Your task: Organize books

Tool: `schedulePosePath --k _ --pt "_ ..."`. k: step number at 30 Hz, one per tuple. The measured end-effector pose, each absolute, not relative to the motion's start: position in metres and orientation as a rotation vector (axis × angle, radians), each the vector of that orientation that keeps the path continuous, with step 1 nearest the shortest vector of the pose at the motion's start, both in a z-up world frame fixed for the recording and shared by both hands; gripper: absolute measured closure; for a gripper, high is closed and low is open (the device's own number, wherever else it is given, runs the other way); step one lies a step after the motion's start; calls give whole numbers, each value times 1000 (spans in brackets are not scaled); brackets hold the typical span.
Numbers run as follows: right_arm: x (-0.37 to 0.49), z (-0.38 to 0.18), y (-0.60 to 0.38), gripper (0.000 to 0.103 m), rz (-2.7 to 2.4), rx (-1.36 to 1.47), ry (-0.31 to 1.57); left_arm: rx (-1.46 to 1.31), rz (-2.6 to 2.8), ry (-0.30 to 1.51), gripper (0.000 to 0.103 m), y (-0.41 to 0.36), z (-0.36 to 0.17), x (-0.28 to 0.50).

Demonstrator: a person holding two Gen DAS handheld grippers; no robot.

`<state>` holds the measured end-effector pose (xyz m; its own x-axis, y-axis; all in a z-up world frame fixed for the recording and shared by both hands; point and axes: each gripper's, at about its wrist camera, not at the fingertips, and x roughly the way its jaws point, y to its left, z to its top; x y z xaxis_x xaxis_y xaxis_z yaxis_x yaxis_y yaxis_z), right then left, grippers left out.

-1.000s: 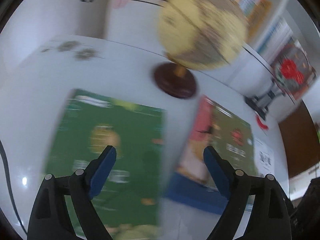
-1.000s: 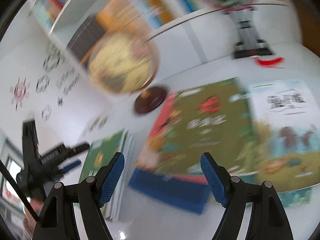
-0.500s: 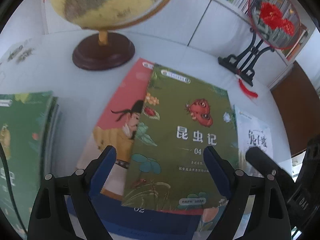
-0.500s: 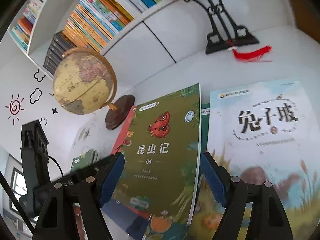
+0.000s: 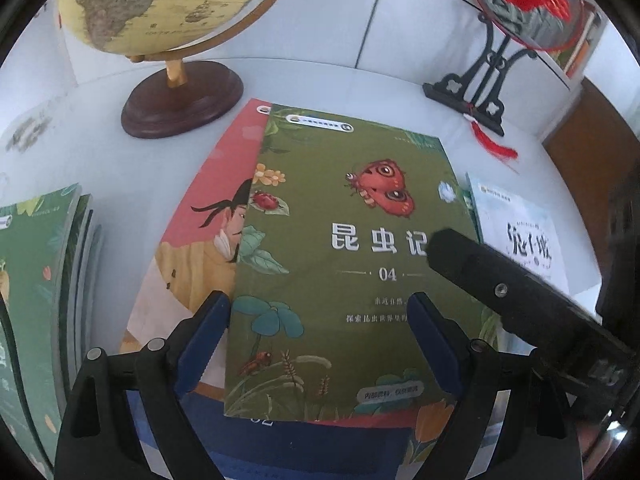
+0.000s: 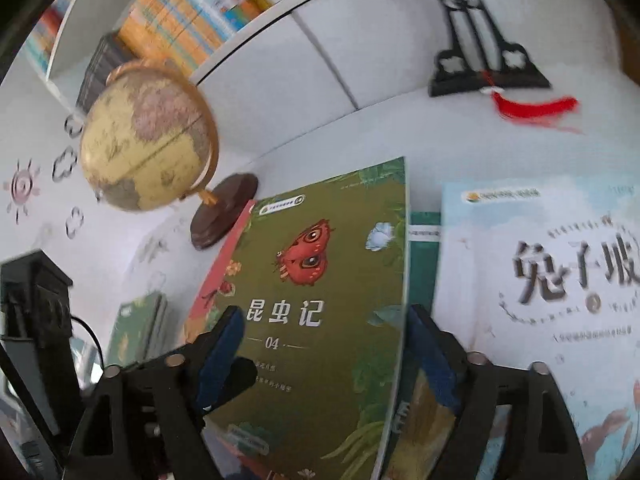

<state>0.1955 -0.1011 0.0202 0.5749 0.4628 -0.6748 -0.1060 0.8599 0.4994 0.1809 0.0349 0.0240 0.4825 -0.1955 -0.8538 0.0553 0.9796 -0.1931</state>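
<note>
Hid most of the pink book (image 5: 200, 216) beneath the green book (image 5: 344, 264); lay between both gaping hand-held grippers: left (image 5: 320, 340), right (image 6: 324, 356).

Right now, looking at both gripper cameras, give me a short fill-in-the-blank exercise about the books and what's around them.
1. The olive-green insect book bears the number ____ on its cover.
2. It lies on top of a book with a ____ cover.
3. Behind the books stands a ____ on a dark wooden base.
4. Both the left gripper and the right gripper have jaws that are ____.

Answers: 04; pink; globe; open
</note>
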Motion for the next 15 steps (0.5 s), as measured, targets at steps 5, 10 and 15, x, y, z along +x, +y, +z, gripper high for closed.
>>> schedulePosePath --k 5,10,15 --pt "209 20 -99 0 407 427 966 -145 -160 1067 14 35 22 173" --pt "203 19 -118 3 494 583 1040 -185 -158 1084 14 42 21 150" --pt "180 24 -116 13 507 545 1100 -271 -195 1102 14 55 17 139"
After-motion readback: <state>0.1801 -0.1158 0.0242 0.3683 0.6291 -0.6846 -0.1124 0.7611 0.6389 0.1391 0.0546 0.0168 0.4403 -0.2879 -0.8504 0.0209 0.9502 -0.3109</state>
